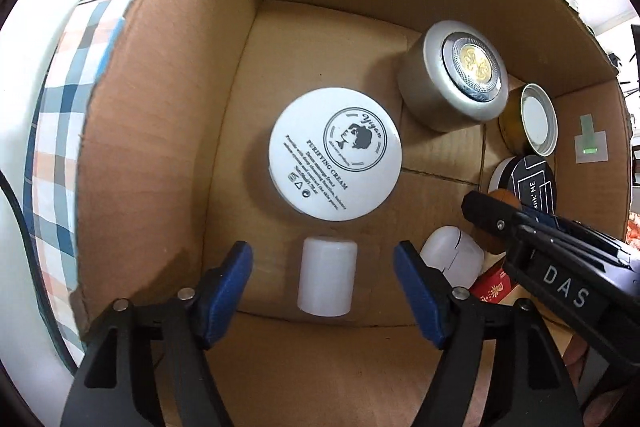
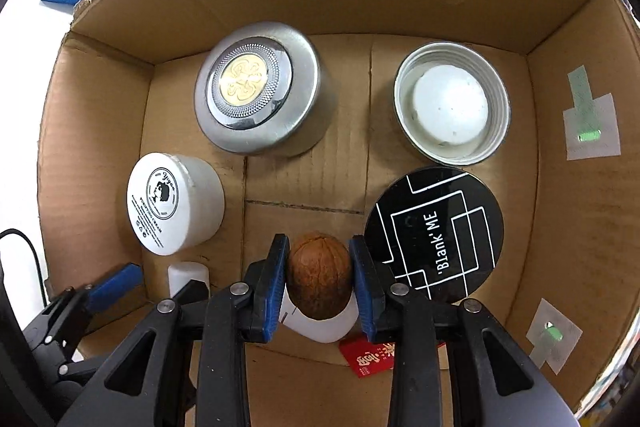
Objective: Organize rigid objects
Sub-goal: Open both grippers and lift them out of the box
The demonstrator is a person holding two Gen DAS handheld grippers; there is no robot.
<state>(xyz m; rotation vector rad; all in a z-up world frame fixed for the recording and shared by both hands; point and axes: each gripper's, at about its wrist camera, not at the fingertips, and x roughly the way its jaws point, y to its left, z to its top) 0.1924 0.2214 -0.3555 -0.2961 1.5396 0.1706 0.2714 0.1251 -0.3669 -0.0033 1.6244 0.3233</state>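
A cardboard box [image 1: 168,131] [image 2: 560,227] holds the objects. My left gripper [image 1: 324,263] is open over a small white cylinder [image 1: 327,277] lying on the box floor; it also shows in the right wrist view [image 2: 188,277]. My right gripper [image 2: 320,283] is shut on a brown walnut [image 2: 319,275] and holds it above a white case [image 2: 324,329] inside the box. In the left wrist view the right gripper [image 1: 552,259] enters from the right, with the walnut [image 1: 500,195] partly hidden at its tip.
In the box stand a white cream jar [image 1: 335,154] [image 2: 172,203], a silver tin [image 1: 452,75] [image 2: 256,87], an upturned metal lid [image 2: 452,107], a black round compact [image 2: 434,235] and a red packet [image 2: 370,357]. A checked cloth [image 1: 60,131] lies outside, left.
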